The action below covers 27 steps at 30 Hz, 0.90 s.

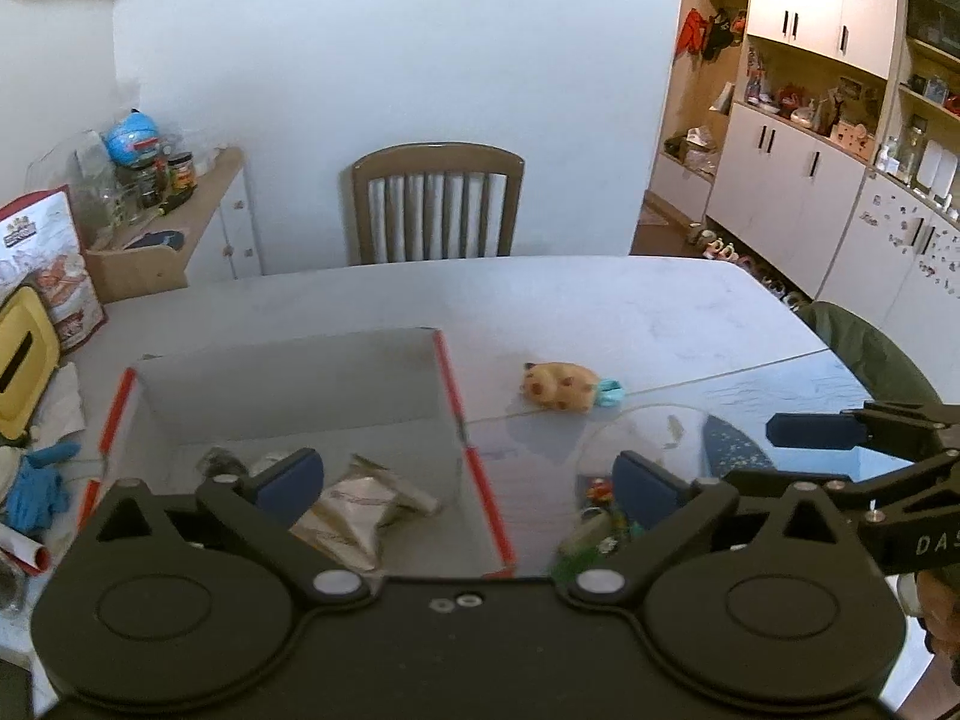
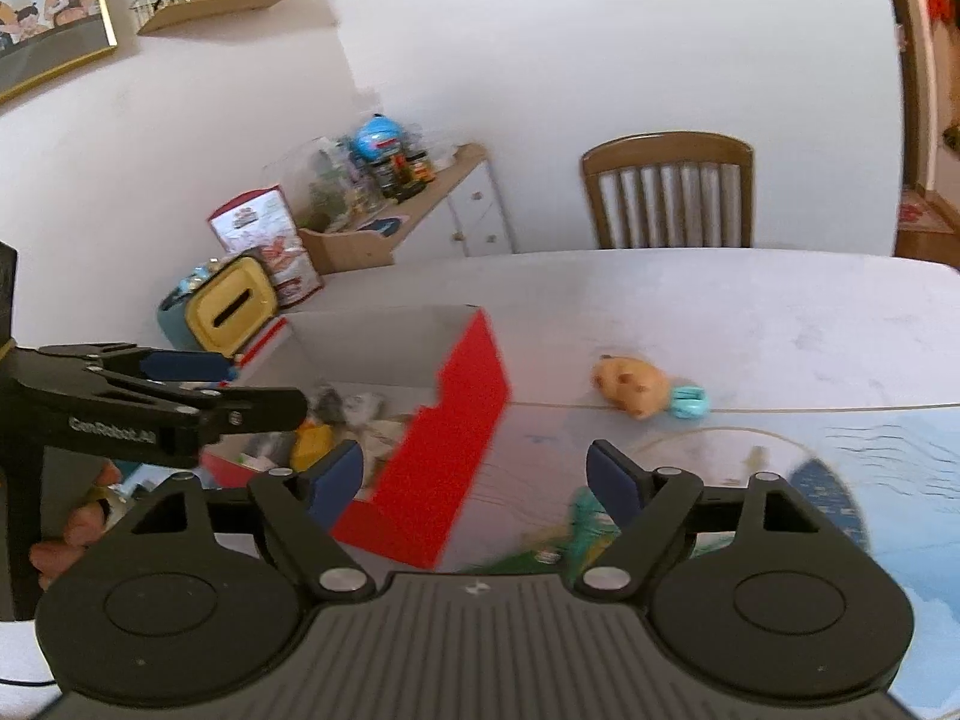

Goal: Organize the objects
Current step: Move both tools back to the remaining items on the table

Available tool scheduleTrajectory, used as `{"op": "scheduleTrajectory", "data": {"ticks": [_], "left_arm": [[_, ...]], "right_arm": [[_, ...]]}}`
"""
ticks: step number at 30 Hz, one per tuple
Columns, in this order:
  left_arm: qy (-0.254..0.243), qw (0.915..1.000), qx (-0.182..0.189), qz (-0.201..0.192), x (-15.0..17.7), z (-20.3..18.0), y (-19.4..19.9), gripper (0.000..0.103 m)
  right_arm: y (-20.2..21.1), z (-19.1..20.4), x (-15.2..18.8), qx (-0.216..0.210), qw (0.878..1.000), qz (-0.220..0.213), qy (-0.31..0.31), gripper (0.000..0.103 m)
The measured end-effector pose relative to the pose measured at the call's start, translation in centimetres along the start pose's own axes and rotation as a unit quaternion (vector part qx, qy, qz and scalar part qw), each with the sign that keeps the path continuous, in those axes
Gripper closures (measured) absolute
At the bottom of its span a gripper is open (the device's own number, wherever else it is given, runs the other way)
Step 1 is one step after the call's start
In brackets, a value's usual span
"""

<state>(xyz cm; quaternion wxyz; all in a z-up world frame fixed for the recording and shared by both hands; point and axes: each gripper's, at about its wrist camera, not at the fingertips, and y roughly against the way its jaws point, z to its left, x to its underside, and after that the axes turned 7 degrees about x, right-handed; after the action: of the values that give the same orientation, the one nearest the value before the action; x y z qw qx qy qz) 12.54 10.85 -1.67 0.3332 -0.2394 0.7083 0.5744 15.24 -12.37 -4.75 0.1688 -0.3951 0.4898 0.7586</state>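
Left tool (image 1: 468, 474) spread wide, nothing between the pads, hovering over the near right corner of the box (image 1: 300, 396), probably so that box and leftovers both sit in reach. Right tool (image 2: 474, 474) likewise parted and empty, held a little to the right and low over the worktop (image 2: 720, 312), aimed past the box's red side toward the items not yet put away. Just beneath and ahead of both tools, a small heap (image 1: 591, 525) of bits on a clear round mat: something green, something red, too blurred to name. In the right wrist view a teal piece (image 2: 585, 519) near the right pad, also smeared, maybe part of the same heap. Inside the box, a crumpled silver wrapper (image 1: 360, 498) and a few grey lumps already down, plus a yellow piece (image 2: 312, 441) seen from the right; so sorting looks partly done. Farther out, well apart from the box, a tan animal toy (image 1: 561, 387) with a teal end lying on its side on bare worktop, likely waiting its turn. Open stance on both sides fits a moment between a drop and a fresh pick; nearest candidate seemingly the heap under the right tool, the toy after. Beyond, a chair (image 1: 435, 204) pushed in at the far edge; clutter at the left edge, blue gloves (image 1: 36, 486) and a yellow case (image 1: 24, 354), seemingly no part of the job.
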Motion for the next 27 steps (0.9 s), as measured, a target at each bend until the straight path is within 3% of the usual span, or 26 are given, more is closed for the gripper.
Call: {"op": "scheduleTrajectory", "data": {"ticks": [9,18,27], "left_arm": [[0.002,0.9996,0.027,-0.003,1.2,-3.3,-1.9,0.001],[-0.015,0.9990,0.032,0.029,3.7,-6.5,-6.1,0.001],[0.003,0.9980,0.037,0.052,4.6,-8.2,-10.4,0.001]], "right_arm": [[1.4,-6.4,1.8,0.053,0.998,0.008,-0.026,0.021],[0.1,-10.5,3.8,0.088,0.995,0.041,-0.022,0.021],[-3.2,-10.9,6.7,0.054,0.994,0.096,0.016,0.021]]}}
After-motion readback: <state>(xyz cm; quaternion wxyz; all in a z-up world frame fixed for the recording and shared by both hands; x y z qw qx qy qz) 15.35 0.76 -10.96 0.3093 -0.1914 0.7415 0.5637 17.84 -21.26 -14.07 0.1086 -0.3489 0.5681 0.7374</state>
